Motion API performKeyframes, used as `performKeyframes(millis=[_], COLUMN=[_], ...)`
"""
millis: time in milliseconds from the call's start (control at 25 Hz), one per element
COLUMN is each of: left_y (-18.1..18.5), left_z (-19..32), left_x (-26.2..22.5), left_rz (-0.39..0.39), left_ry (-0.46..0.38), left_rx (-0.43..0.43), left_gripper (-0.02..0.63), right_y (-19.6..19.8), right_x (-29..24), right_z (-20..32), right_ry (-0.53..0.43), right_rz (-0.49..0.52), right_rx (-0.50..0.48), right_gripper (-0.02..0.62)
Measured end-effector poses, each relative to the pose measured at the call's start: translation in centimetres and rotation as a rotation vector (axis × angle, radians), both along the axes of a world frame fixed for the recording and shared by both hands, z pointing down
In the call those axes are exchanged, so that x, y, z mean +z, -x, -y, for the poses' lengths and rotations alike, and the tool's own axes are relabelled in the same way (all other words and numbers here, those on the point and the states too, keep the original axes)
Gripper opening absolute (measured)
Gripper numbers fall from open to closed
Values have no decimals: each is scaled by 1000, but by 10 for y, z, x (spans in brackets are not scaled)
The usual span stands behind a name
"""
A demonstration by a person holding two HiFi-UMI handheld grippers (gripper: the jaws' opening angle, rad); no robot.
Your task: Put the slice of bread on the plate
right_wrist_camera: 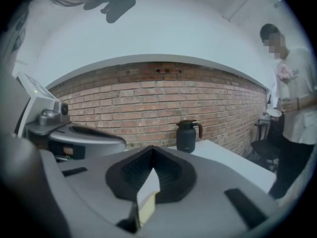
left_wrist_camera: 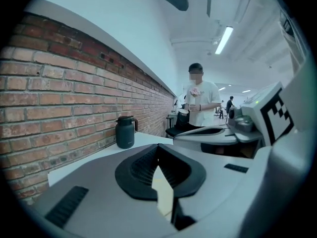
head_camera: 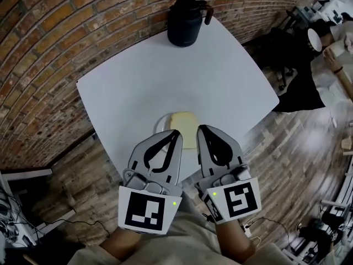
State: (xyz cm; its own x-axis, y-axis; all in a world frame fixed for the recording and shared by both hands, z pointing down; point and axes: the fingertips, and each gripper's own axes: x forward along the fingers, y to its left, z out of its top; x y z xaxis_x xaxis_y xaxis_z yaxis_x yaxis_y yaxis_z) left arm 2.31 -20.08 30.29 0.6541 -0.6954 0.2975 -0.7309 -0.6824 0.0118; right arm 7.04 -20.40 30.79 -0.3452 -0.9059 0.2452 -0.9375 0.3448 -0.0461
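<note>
Handling pale square bread slice (head_camera: 185, 125): light, soft, crushable; pinch one edge gently.
White round plate (head_camera: 162, 123): already carries it.
Your left hand-held gripper (head_camera: 177, 133), right hand-held gripper (head_camera: 202, 129): closed, empty.

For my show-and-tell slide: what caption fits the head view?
Bread slice on its plate, left gripper and right gripper shut above it, dark jug at the far corner of the white table.

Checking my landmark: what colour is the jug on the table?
The jug is near-black; head view.
</note>
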Motion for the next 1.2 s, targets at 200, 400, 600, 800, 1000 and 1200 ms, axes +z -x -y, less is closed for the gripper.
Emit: performKeyframes(millis=[200, 400, 600, 800, 1000, 1200], left_y=[1, 3, 7, 8, 8, 7], left_z=[-12, -29, -43, -49, -50, -55], left_x=[-33, -55, -62, -63, -62, -58], left_rz=[-18, -18, -14, -25, -29, -32], left_ry=[-59, -91, -103, -88, -90, -77], left_rx=[12, 37, 62, 75, 85, 87], left_gripper=[11, 10, 9, 10, 11, 11], right_y=[2, 5, 14, 16, 16, 17], right_x=[-39, -64, -71, -73, -71, -70], right_z=[-18, -37, -51, -60, -63, -66], right_ry=[-70, -112, -116, -107, -90, -81], right_rz=[1, 3, 4, 23, 27, 26], right_rx=[24, 33, 33, 43, 43, 34], right_gripper=[6, 8, 6, 6, 6, 6])
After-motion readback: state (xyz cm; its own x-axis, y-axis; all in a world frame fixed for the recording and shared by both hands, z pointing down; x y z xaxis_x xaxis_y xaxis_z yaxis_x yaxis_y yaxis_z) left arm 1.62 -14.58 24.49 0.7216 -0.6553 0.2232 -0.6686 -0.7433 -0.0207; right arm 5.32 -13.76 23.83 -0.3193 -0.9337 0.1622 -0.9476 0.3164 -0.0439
